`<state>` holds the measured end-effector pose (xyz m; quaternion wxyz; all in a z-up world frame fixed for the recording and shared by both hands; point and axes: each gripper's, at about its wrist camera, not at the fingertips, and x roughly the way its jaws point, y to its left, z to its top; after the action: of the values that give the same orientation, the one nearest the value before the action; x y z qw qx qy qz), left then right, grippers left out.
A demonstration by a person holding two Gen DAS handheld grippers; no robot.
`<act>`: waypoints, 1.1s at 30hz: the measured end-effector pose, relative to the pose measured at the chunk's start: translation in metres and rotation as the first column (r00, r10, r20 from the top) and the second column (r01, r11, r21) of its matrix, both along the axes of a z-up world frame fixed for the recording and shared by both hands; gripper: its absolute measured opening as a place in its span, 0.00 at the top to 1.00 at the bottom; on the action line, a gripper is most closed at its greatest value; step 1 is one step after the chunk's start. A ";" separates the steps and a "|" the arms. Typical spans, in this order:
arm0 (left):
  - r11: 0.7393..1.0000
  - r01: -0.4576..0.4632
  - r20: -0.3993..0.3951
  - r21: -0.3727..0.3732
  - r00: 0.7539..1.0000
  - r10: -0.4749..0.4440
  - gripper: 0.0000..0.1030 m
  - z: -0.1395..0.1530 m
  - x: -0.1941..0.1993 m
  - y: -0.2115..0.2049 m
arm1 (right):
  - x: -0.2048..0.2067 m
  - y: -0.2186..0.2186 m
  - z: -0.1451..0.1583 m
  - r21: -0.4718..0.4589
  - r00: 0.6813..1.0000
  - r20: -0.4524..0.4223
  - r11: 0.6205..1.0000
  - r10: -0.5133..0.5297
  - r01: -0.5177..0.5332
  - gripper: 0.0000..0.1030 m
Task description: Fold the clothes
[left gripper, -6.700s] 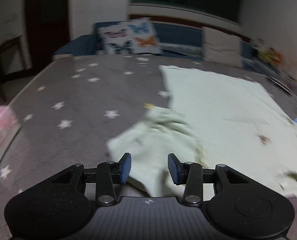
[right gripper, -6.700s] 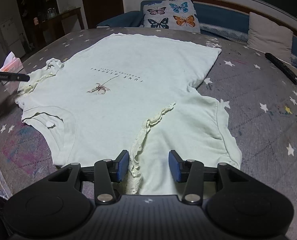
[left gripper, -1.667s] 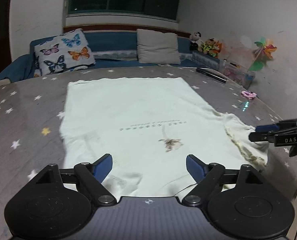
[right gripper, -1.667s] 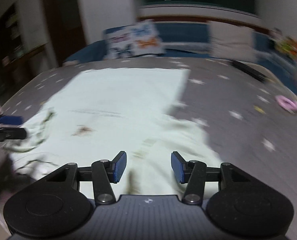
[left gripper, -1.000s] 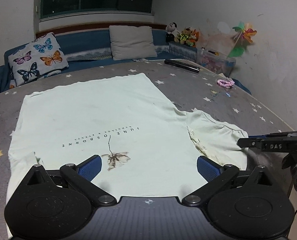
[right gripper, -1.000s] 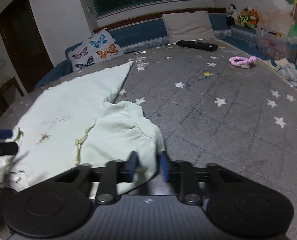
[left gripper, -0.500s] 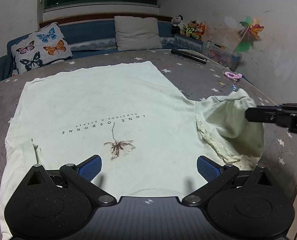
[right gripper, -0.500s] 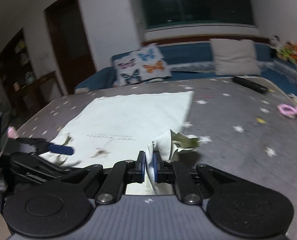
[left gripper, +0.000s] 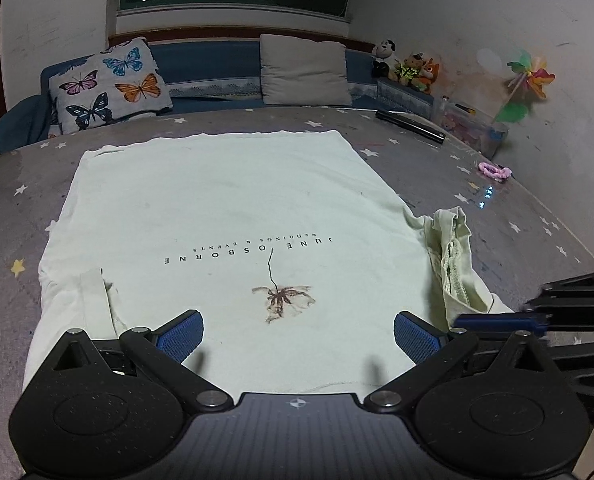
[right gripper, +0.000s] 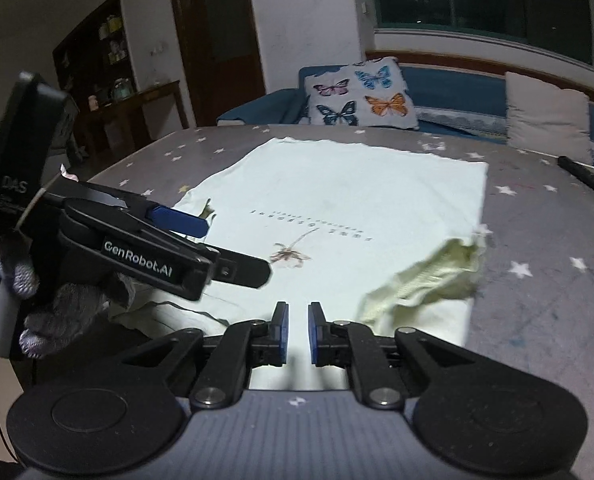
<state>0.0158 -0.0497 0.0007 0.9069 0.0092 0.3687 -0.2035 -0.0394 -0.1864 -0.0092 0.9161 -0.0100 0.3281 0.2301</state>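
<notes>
A pale green T-shirt [left gripper: 233, 208] lies flat on the grey star-print bed cover, its print facing up, collar end towards me. Its right sleeve [left gripper: 453, 256] is folded over onto the shirt's edge and lies rumpled; it also shows in the right wrist view [right gripper: 429, 276]. The left sleeve [left gripper: 93, 296] is folded in too. My left gripper [left gripper: 297, 334] is wide open and empty above the collar end. My right gripper [right gripper: 295, 330] has its jaws slightly apart with nothing between them, just left of the folded sleeve. The left gripper's body [right gripper: 137, 240] shows in the right wrist view.
A butterfly pillow [left gripper: 109, 84] and a grey pillow [left gripper: 303, 70] lean at the bed's far side. A black remote [left gripper: 411, 126] and a pink hair tie [left gripper: 495, 170] lie at the right. Stuffed toys [left gripper: 407, 66] and a pinwheel [left gripper: 527, 80] are by the wall.
My right gripper has let go of the right sleeve, which now lies folded on the shirt's edge, and its jaws have parted a little. The left gripper stays wide open.
</notes>
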 end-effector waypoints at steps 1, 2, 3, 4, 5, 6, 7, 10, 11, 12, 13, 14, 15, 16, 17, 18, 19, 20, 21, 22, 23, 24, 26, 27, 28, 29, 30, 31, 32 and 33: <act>1.000 0.003 0.003 -0.002 1.000 -0.003 0.00 0.001 0.000 -0.001 | -0.002 -0.008 0.003 0.006 1.000 0.005 1.000 -0.019 0.019 0.89; 1.000 0.012 0.008 -0.008 1.000 -0.012 0.00 0.003 -0.001 -0.004 | -0.004 -0.015 0.006 0.013 0.999 0.010 0.999 -0.038 0.038 0.89; 1.000 0.025 0.014 -0.015 1.000 -0.024 0.01 0.004 -0.003 -0.007 | -0.006 -0.023 0.009 0.020 0.998 0.014 0.998 -0.057 0.057 0.89; 0.999 0.037 0.020 -0.022 0.999 -0.037 0.01 0.006 -0.004 -0.010 | -0.008 -0.031 0.013 0.026 0.997 0.019 0.997 -0.076 0.076 0.89; 0.998 0.055 0.028 -0.029 0.998 -0.054 0.01 0.009 -0.007 -0.014 | -0.007 -0.039 0.015 0.023 0.995 0.021 0.995 -0.102 0.102 0.89; 0.997 0.075 0.036 -0.036 0.997 -0.073 0.01 0.011 -0.010 -0.018 | -0.002 -0.047 0.015 0.005 0.990 0.022 0.990 -0.138 0.138 0.89; 0.995 0.094 0.045 -0.042 0.995 -0.093 0.01 0.013 -0.012 -0.022 | 0.002 -0.055 0.015 -0.013 0.984 0.023 0.985 -0.174 0.175 0.89; 0.987 0.155 0.061 -0.050 0.987 -0.151 0.01 0.018 -0.020 -0.036 | 0.023 -0.070 0.007 -0.056 0.973 -0.010 0.971 -0.232 0.231 0.89; 0.984 0.170 0.062 -0.046 0.984 -0.167 0.01 0.018 -0.021 -0.041 | 0.031 -0.073 0.004 -0.061 0.971 -0.026 0.970 -0.238 0.236 0.89; 0.982 0.183 0.061 -0.041 0.982 -0.181 0.01 0.017 -0.022 -0.045 | 0.040 -0.074 0.000 -0.062 0.970 -0.040 0.970 -0.238 0.235 0.89; 0.981 0.193 0.057 -0.034 0.980 -0.191 0.01 0.016 -0.023 -0.050 | 0.047 -0.074 -0.003 -0.062 0.970 -0.050 0.970 -0.237 0.234 0.89; 0.980 0.199 0.052 -0.027 0.979 -0.197 0.01 0.015 -0.023 -0.054 | 0.054 -0.072 -0.005 -0.064 0.972 -0.051 0.972 -0.231 0.227 0.89; 0.980 0.200 0.047 -0.021 0.979 -0.199 0.01 0.013 -0.022 -0.056 | 0.060 -0.068 -0.006 -0.064 0.975 -0.049 0.975 -0.218 0.215 0.89; 0.980 0.199 0.041 -0.017 0.979 -0.198 0.01 0.011 -0.021 -0.059 | 0.066 -0.064 -0.005 -0.059 0.978 -0.048 0.978 -0.202 0.199 0.88; 0.980 0.198 0.035 -0.013 0.980 -0.197 0.01 0.009 -0.020 -0.061 | 0.071 -0.059 -0.005 -0.050 0.982 -0.051 0.982 -0.183 0.181 0.88; 0.981 0.195 0.031 -0.010 0.980 -0.194 0.01 0.008 -0.019 -0.062 | 0.077 -0.055 -0.005 -0.041 0.985 -0.055 0.986 -0.164 0.162 0.88; 0.982 0.190 0.027 -0.008 0.981 -0.190 0.01 0.007 -0.017 -0.062 | 0.083 -0.050 -0.005 -0.027 0.988 -0.063 0.990 -0.143 0.142 0.88; 0.983 0.185 0.023 -0.007 0.982 -0.185 0.01 0.006 -0.016 -0.062 | 0.089 -0.044 -0.007 -0.012 0.990 -0.075 0.993 -0.121 0.121 0.88; 0.984 0.180 0.020 -0.006 0.983 -0.180 0.01 0.004 -0.015 -0.061 | 0.094 -0.039 -0.009 -0.005 0.991 -0.082 0.995 -0.103 0.103 0.88; 0.985 0.174 0.015 -0.005 0.985 -0.173 0.01 0.003 -0.013 -0.060 | 0.098 -0.034 -0.010 0.003 0.992 -0.089 0.996 -0.086 0.086 0.88; 0.986 0.166 0.010 -0.003 0.986 -0.166 0.01 0.002 -0.011 -0.059 | 0.102 -0.029 -0.011 0.015 0.993 -0.096 0.997 -0.070 0.072 0.88; 0.988 0.158 0.003 0.000 0.988 -0.158 0.01 0.000 -0.008 -0.057 | 0.104 -0.027 -0.011 0.029 0.993 -0.100 0.998 -0.060 0.064 0.88; 0.990 0.144 -0.006 0.006 0.990 -0.144 0.01 -0.002 -0.004 -0.054 | 0.103 -0.028 -0.006 0.059 0.994 -0.100 0.997 -0.052 0.058 0.87; 0.990 0.137 -0.010 0.009 0.990 -0.137 0.01 -0.003 -0.002 -0.053 | 0.102 -0.030 -0.002 0.069 0.994 -0.096 0.996 -0.052 0.059 0.85; 0.991 0.132 -0.014 0.012 0.991 -0.132 0.01 -0.004 -0.001 -0.051 | 0.099 -0.035 0.003 0.073 0.995 -0.086 0.995 -0.060 0.066 0.80; 0.992 0.126 -0.018 0.015 0.992 -0.126 0.01 -0.006 0.001 -0.049 | 0.094 -0.041 0.008 0.069 0.995 -0.076 0.995 -0.069 0.074 0.79; 0.993 0.119 -0.021 0.019 0.993 -0.119 0.01 -0.007 0.002 -0.048 | 0.088 -0.046 0.012 0.054 0.995 -0.068 0.995 -0.079 0.083 0.79; 0.993 0.113 -0.025 0.020 0.993 -0.112 0.01 -0.007 0.004 -0.047 | 0.082 -0.051 0.016 0.039 0.994 -0.059 0.995 -0.090 0.092 0.79; 0.994 0.110 -0.026 0.013 0.994 -0.109 0.01 -0.007 0.004 -0.045 | 0.076 -0.056 0.019 0.023 0.994 -0.053 0.995 -0.099 0.100 0.79; 0.994 0.109 -0.025 0.002 0.994 -0.108 0.01 -0.006 0.005 -0.044 | 0.070 -0.061 0.019 0.002 0.993 -0.053 0.994 -0.109 0.109 0.79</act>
<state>0.0204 -0.0937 -0.0049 0.8898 0.0280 0.3794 -0.2520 0.0303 -0.2471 0.0101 0.9184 0.0164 0.3515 0.1809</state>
